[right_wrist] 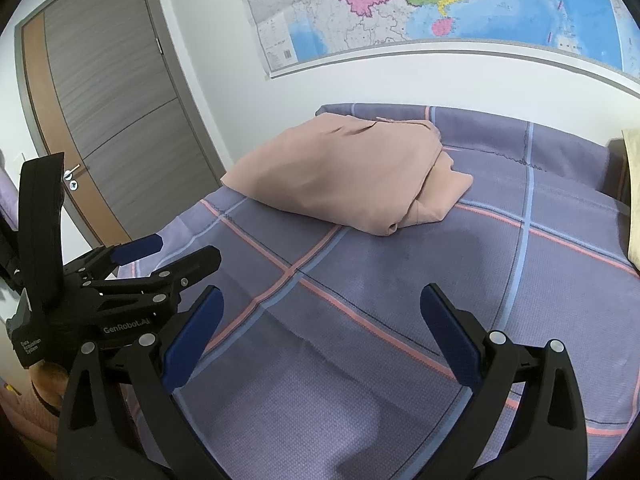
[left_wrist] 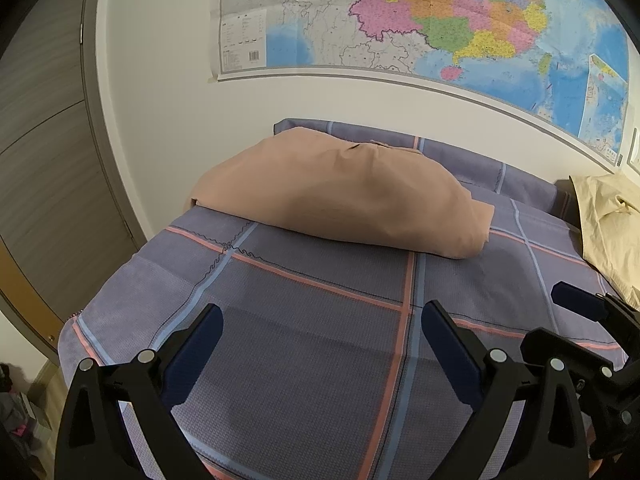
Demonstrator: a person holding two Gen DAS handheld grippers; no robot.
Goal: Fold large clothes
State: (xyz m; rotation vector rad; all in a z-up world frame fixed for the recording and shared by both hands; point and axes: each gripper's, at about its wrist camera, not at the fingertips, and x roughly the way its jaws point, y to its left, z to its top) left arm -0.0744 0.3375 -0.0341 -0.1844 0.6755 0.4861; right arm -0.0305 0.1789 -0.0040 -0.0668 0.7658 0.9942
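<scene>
A: Where is the garment at this moment?

B: The folded peach-coloured garment (left_wrist: 340, 200) lies on the bed (left_wrist: 312, 380), close to the far edge by the wall and toward the far left corner. It is already a compact bundle. In the right wrist view its loose layers and a small rolled end show on the right side (right_wrist: 344, 176).

A: And the claws, do they hold something?

B: No. The left claw (left_wrist: 322, 354) stands wide open with nothing between its blue pads, above the bare checked cover, well apart from the bundle. The right claw (right_wrist: 322, 340) is the same: spread wide, empty, also over the near part of the bed.

A: Why do they stay at the near side?

B: I think the fold of this piece is finished, so both are kept away from it, in order not to disturb it. The bundle sits at the far edge probably to leave the middle of the bed free for spreading a next piece.

A: Is there a next piece?

B: Perhaps. A pale yellow cloth (left_wrist: 608, 220) lies at the right edge of the bed. Whether it is clothing, I cannot tell.
</scene>
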